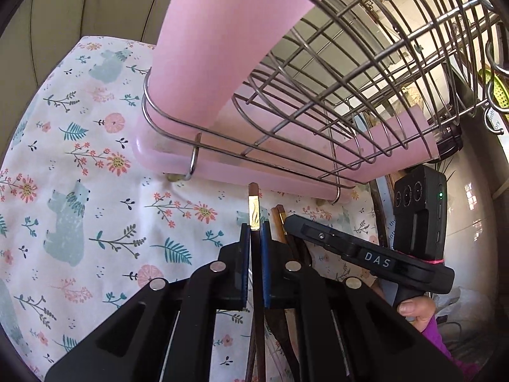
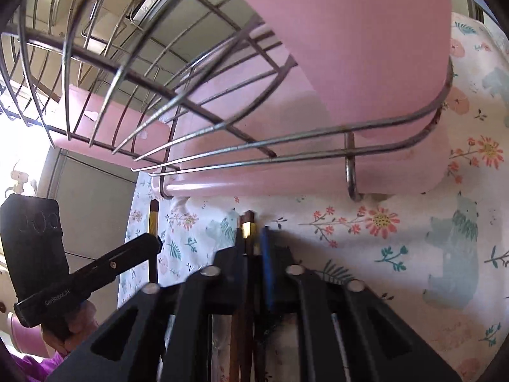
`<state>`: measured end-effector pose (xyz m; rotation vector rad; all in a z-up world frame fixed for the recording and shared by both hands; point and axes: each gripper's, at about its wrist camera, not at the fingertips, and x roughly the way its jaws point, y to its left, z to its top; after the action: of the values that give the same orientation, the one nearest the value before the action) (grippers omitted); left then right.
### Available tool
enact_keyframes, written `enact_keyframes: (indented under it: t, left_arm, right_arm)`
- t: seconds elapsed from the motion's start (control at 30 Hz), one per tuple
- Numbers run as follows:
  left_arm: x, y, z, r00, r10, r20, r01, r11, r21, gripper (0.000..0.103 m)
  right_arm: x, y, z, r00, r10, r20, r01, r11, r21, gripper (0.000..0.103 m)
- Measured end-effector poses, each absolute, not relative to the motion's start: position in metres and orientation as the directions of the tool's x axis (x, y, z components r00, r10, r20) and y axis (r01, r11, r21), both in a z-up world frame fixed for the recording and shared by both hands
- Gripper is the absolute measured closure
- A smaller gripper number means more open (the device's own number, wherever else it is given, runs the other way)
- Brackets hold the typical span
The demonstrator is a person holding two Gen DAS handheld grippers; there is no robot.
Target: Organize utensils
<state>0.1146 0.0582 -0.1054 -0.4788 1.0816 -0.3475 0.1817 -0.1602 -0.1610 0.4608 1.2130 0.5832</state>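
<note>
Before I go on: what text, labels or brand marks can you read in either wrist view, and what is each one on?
"DAS": white letters on the black body of the right gripper, seen from the left wrist.
"GenRobot.AI": small, faint print on the body of the left gripper, seen from the right wrist; read with some doubt.
Print on a curved strip beside the wire dish rack: too small to read.
</note>
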Motion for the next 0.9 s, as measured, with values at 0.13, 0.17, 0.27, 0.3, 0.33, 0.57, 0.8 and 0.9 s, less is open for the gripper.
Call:
enact_keyframes:
  t: [0.13, 0.17, 0.27, 0.3, 0.33, 0.57, 0.8, 0.9]
  left_arm:
    - [0.116, 0.049, -0.107, 0.437, -0.494, -0.751, 0.041, 0.846, -0.532, 0.097]
    - [0.115, 0.048, -0.107, 0.439, -0.494, -0.751, 0.042, 0.846, -0.532, 0.097]
    - [0.112, 0.048, -0.103, 0.447, -0.492, -0.747, 0.043, 0.846, -0.532, 0.097]
    - [0.111, 0.049, -0.101, 0.449, -0.492, -0.746, 0.044, 0.846, -0.531, 0.097]
    - [0.11, 0.049, -0.1, 0.451, -0.492, -0.745, 0.044, 0.846, -0.532, 0.097]
    - [0.104, 0.042, -0.094, 0.454, -0.498, -0.739, 0.063, 0.846, -0.53, 0.097]
    - [0.096, 0.038, -0.094, 0.457, -0.495, -0.739, 0.073, 0.849, -0.524, 0.097]
    - [0.093, 0.037, -0.094, 0.461, -0.494, -0.737, 0.075, 0.849, -0.522, 0.097]
  right_arm:
    - [0.176, -0.15, -0.154, 0.268, 0.598, -0.756, -0.215, 0.802, 0.558, 0.1]
    - [0.174, -0.149, -0.151, 0.284, 0.586, -0.759, -0.223, 0.81, 0.542, 0.103]
    - [0.163, -0.154, -0.137, 0.344, 0.558, -0.755, -0.218, 0.83, 0.514, 0.103]
    - [0.16, -0.159, -0.134, 0.36, 0.551, -0.752, -0.208, 0.834, 0.511, 0.103]
    - [0.158, -0.165, -0.132, 0.367, 0.55, -0.75, -0.201, 0.834, 0.514, 0.103]
    - [0.145, -0.173, -0.124, 0.306, 0.581, -0.754, -0.204, 0.814, 0.545, 0.095]
    - [0.138, -0.168, -0.135, 0.276, 0.534, -0.799, -0.224, 0.844, 0.487, 0.086]
    - [0.136, -0.153, -0.14, 0.262, 0.504, -0.823, -0.262, 0.858, 0.442, 0.087]
